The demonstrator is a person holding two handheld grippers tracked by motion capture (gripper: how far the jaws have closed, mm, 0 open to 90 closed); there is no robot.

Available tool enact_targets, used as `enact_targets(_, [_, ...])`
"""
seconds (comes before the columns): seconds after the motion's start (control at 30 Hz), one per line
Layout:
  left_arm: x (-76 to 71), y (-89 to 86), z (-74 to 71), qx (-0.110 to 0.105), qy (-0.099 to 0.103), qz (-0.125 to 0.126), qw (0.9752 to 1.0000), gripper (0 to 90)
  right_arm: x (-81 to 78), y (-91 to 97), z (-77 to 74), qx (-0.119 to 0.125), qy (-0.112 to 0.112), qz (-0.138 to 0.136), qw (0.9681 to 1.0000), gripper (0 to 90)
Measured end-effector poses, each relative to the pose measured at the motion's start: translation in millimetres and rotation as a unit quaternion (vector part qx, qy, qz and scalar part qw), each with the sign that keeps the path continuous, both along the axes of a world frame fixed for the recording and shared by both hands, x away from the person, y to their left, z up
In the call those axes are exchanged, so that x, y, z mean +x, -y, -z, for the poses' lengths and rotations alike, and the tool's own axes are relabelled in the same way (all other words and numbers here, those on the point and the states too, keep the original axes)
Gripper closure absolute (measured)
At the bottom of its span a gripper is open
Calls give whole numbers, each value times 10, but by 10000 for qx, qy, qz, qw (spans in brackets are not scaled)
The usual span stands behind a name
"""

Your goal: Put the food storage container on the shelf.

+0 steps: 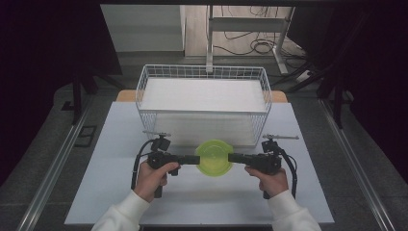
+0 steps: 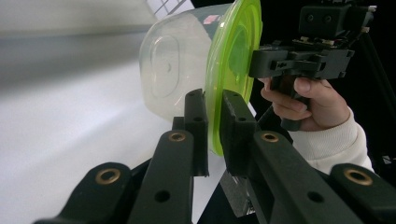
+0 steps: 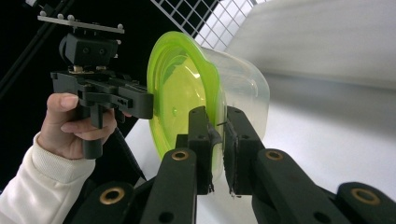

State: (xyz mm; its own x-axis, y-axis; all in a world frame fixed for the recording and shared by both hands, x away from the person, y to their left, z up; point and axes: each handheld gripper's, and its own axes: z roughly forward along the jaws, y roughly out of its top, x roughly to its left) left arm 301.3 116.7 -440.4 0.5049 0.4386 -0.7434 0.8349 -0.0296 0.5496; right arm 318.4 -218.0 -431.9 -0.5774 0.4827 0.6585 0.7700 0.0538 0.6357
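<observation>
Gripping opposite edges of the container [image 1: 214, 158], both grippers are holding it between them, in front of the wire basket [image 1: 144, 84] and over the white table [image 1: 110, 192]. The left gripper [image 1: 196, 159] is reaching in from the container's left side, the right gripper [image 1: 231, 157] from its right — the two are pointing toward each other in the high view.

In the left gripper view, the left gripper [image 2: 213, 119] is closing its two black jaws on the rim of the green lid [image 2: 233, 56], one jaw on each face of the rim. In the right gripper view, the right gripper [image 3: 217, 135] is clamping the rim on the opposite side in the same manner, with the rim edge running down between the jaws.

The container is a translucent, round-cornered tub [image 3: 247, 93] capped by a bright yellow-green lid. The lid is see-through, with a raised outer rim and a recessed centre panel. The tub wall is cloudy-clear, and a small label is showing on it in the left gripper view. Whether the base is resting on the table cannot be told.

Each gripper is being held by a hand [image 1: 150, 179] in a white sleeve [image 1: 122, 214].
</observation>
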Motion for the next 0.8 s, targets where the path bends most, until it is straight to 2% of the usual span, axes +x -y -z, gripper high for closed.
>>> enact_targets(0.2, [37, -14, -97, -15, 85, 14, 10000, 826, 26, -12, -114, 1, 118, -3, 9999, 812])
enact_targets(0.33, [61, -38, -175, -128, 123, 16, 9998, 826, 43, -20, -185, 31, 212, 3, 9998, 813])
enact_targets(0.53, [104, -71, -365, -104, 333, 66, 9994, 827, 65, -38, -356, 117, 403, 0, 9991, 812])
enact_targets(0.57, [117, -76, -412, -105, 365, 64, 9993, 826, 81, -45, -428, 115, 480, -2, 9988, 812])
enact_targets(0.63, [143, -83, -487, -118, 417, 70, 9990, 826, 88, -48, -456, 117, 498, -3, 9987, 812])
enact_targets(0.8, [227, -106, -673, -123, 565, 74, 9983, 827, 160, -72, -667, 125, 636, 27, 9979, 812])
